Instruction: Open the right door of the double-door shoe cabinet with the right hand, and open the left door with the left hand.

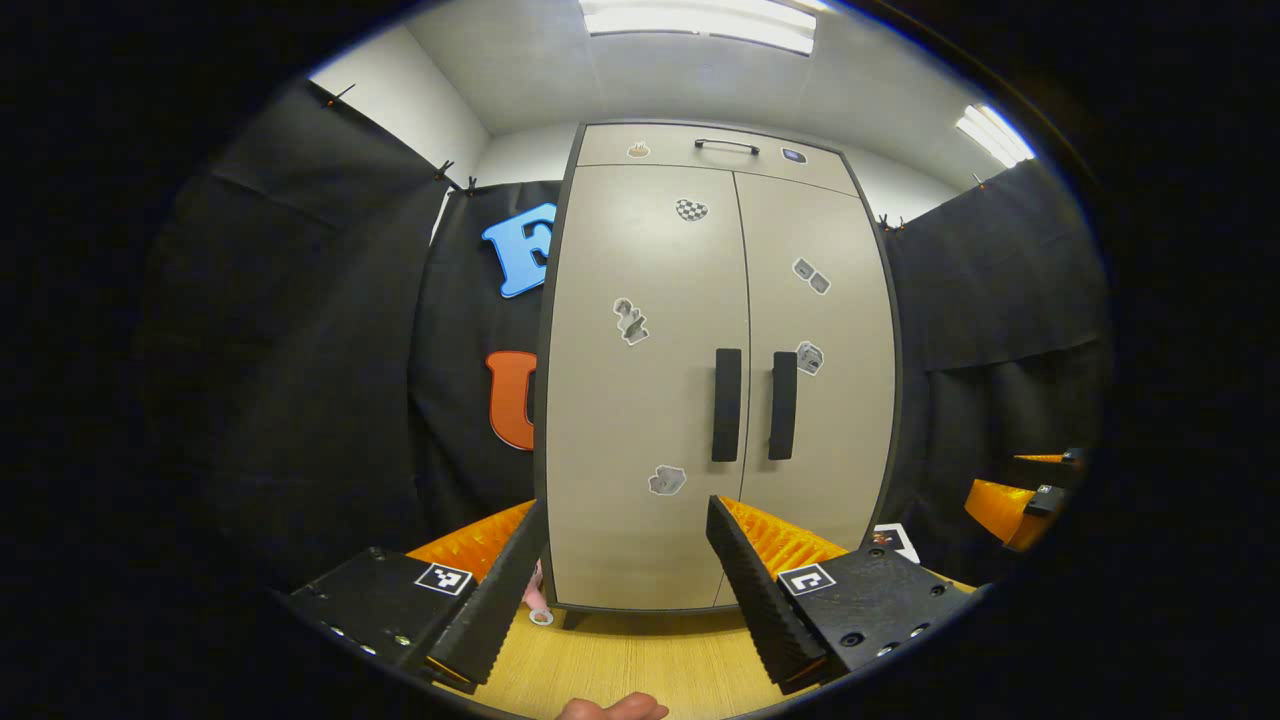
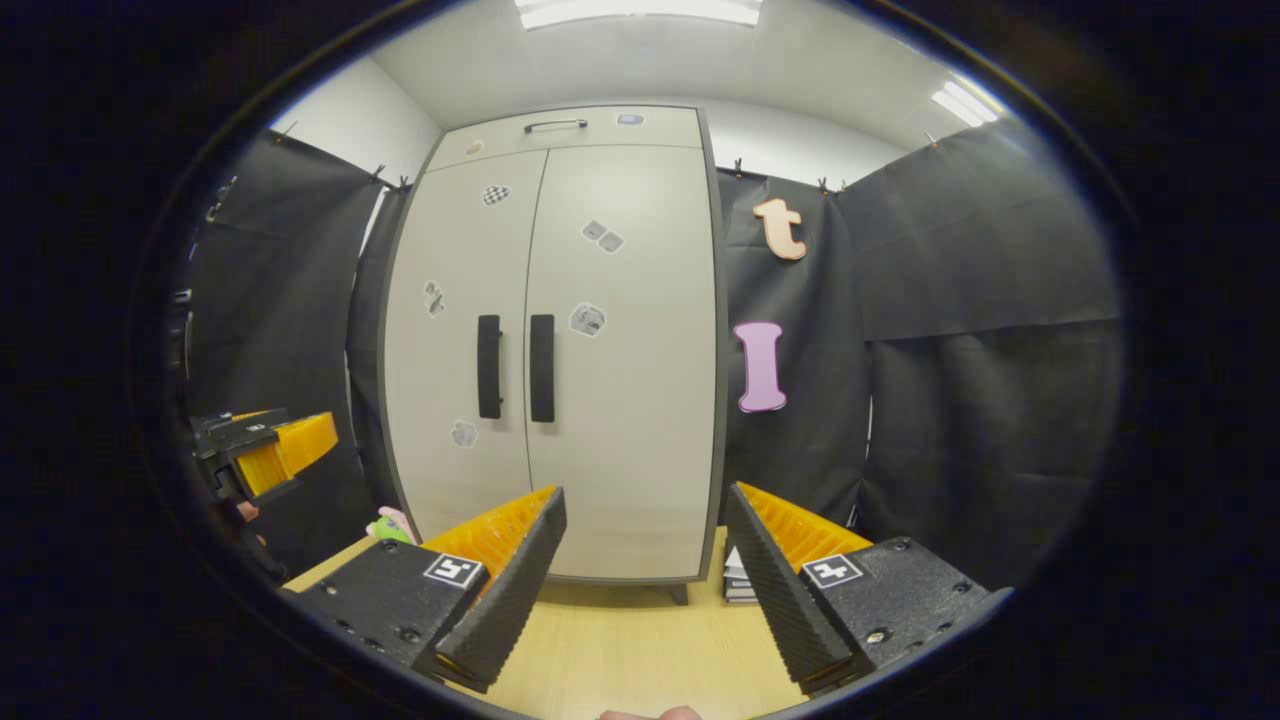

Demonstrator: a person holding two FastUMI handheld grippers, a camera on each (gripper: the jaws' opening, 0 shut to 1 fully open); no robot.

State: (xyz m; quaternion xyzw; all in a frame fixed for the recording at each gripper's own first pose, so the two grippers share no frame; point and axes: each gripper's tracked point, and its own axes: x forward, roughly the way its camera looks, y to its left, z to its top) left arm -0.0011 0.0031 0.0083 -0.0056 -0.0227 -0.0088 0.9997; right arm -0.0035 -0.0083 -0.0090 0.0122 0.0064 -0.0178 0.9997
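Note:
A tall beige shoe cabinet [image 1: 640, 400] [image 2: 620, 420] stands ahead with both doors closed. Two dark vertical handles sit side by side at the centre seam: the left door handle [image 1: 727, 404] [image 2: 489, 366] and the right door handle [image 1: 783, 405] [image 2: 542, 367]. A top drawer with a thin handle [image 1: 727, 146] runs above the doors. My left gripper [image 1: 628, 515] is open, well short of the cabinet, low in front of the left door. My right gripper [image 2: 645, 500] is open too, low before the right door, holding nothing. Each gripper appears at the other view's edge [image 1: 1020, 500] [image 2: 265, 450].
The cabinet rests on a light wooden surface [image 1: 630, 660] [image 2: 640, 650]. Small stickers dot the doors. A stack of white sheets [image 2: 738, 582] lies by the cabinet's right foot, and a small pink and green object [image 2: 392, 524] by its left. Black cloth walls close in on both sides.

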